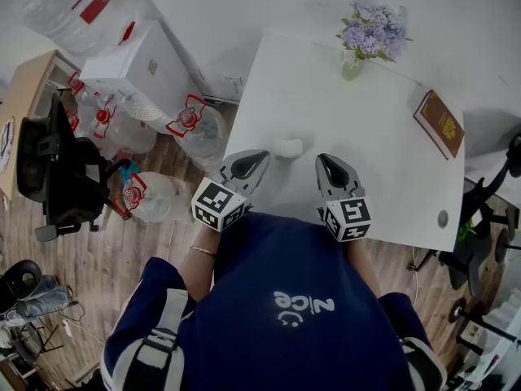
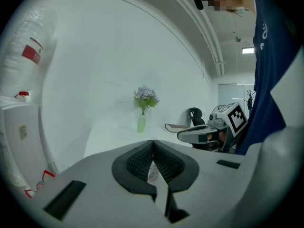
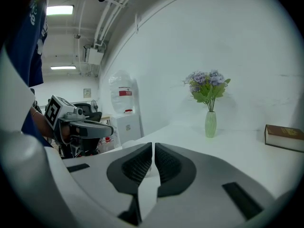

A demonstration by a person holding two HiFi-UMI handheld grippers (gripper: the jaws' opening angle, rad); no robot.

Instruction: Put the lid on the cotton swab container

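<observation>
Hovering with left gripper [image 1: 264, 155] and right gripper [image 1: 321, 159] both closed on nothing, we are risking nudging the small white container [image 1: 286, 146] off the table [image 1: 383, 129] at its near edge.

white rectangular table [image 1: 391, 137]: 1.
pale green vase of purple flowers [image 1: 358, 51]: 1.
brown hardcover book [image 1: 440, 125]: 1.
small white rounded container [image 1: 286, 146]: 1.
small grey disc [image 1: 442, 217]: 1.
grey two-jaw grippers, black pads: 2, being left gripper [image 1: 260, 155] and right gripper [image 1: 321, 160].
black-and-white marker cubes [image 1: 218, 204]: 2.
large clear water jugs [image 1: 155, 195]: at least 4, exact count unclear.
white dispenser cabinet [image 1: 134, 63]: 1.
black office chairs [image 1: 57, 165]: 2.
person in navy top [image 1: 285, 300]: 1.
</observation>
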